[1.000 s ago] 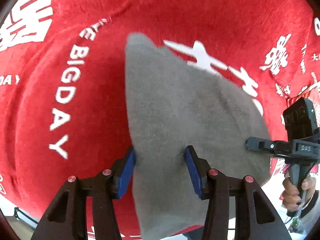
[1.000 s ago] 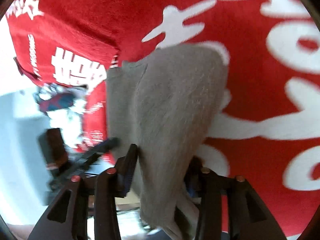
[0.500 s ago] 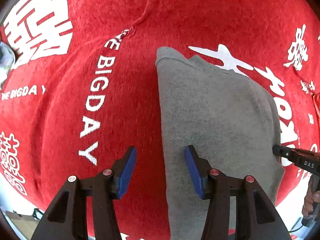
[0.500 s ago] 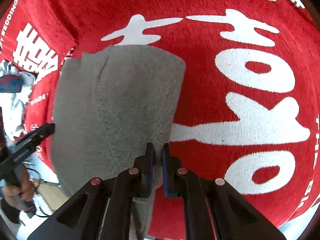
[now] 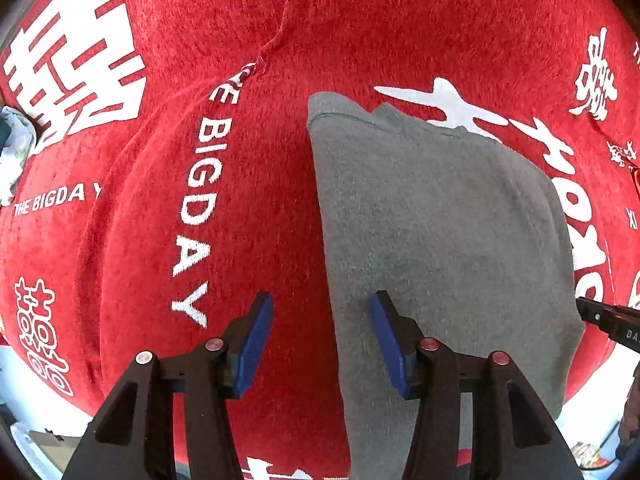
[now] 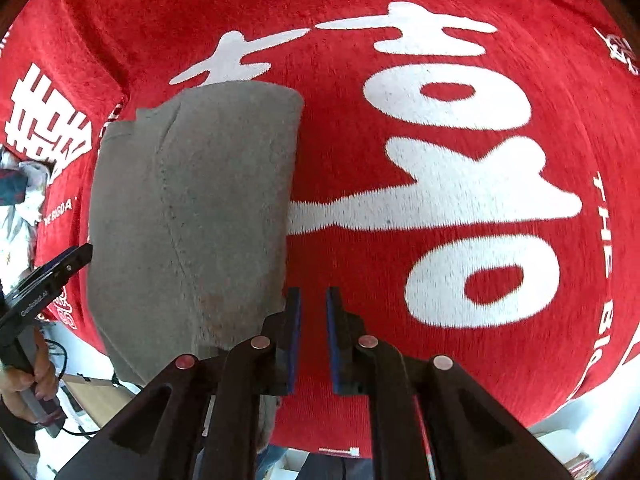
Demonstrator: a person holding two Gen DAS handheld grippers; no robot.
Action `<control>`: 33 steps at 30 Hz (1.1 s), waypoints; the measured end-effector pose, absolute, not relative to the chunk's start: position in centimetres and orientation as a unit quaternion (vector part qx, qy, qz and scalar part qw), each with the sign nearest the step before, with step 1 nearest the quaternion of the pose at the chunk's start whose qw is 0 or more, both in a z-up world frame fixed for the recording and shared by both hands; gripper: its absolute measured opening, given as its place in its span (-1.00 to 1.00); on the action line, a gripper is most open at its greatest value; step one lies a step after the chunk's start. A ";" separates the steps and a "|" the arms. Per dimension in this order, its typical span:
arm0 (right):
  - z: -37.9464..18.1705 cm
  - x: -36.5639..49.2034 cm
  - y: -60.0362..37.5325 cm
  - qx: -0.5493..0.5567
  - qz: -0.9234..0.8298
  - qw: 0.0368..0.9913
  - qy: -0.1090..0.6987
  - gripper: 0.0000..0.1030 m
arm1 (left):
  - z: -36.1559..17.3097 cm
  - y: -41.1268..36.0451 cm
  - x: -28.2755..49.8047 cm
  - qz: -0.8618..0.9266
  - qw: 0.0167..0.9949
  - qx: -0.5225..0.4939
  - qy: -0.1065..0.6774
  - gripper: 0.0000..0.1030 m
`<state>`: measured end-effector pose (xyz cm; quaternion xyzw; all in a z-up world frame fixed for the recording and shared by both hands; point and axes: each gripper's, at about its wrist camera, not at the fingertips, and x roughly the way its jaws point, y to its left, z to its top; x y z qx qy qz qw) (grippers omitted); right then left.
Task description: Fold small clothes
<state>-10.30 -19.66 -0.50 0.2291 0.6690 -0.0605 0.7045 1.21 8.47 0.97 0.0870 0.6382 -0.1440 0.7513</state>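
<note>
**Here: garment flat on the cloth, neither gripper holding it**

Far left, in the right wrist view: a hand wrapped round the handle of the left gripper. Held pointing down at the red cloth with white lettering that covers the surface. Jaws about half wide, gripping nothing. Set astride the left edge of the grey garment: left pad over bare cloth, right pad over grey fabric. Touching or just above, cannot tell.

Middle: garment lying flat, doubled over, with a seam line running down it and a layered edge at its far end.

Right: right gripper just beside the garment's right edge, over bare cloth. Jaws just been closing, now nearly together with only a narrow slit left. Nothing between them.
</note>
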 end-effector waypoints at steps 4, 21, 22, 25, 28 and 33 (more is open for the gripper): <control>-0.3 -10.5 -19.5 0.240 -0.063 0.703 0.667 -0.77 | 1.2 8.4 1.1 -0.131 0.756 0.098 0.633 0.30; 1.9 -10.1 -18.8 0.277 -0.052 0.717 0.638 0.10 | 1.3 9.8 0.7 -0.117 0.746 0.070 0.651 1.00; 2.1 -10.2 -18.4 0.280 -0.045 0.717 0.637 0.10 | 1.3 9.8 0.6 -0.116 0.745 0.070 0.653 1.00; 1.9 -10.8 -16.9 0.285 -0.021 0.710 0.644 0.08 | 1.3 10.0 0.4 -0.109 0.748 0.068 0.652 1.00; 0.7 -11.7 -14.9 0.255 -0.005 0.697 0.670 -0.69 | 1.1 10.3 0.2 -0.086 0.745 0.074 0.657 1.00; -1.7 -12.8 -12.7 0.188 -0.009 0.698 0.690 -0.69 | 0.8 10.7 0.1 -0.085 0.739 0.070 0.665 1.00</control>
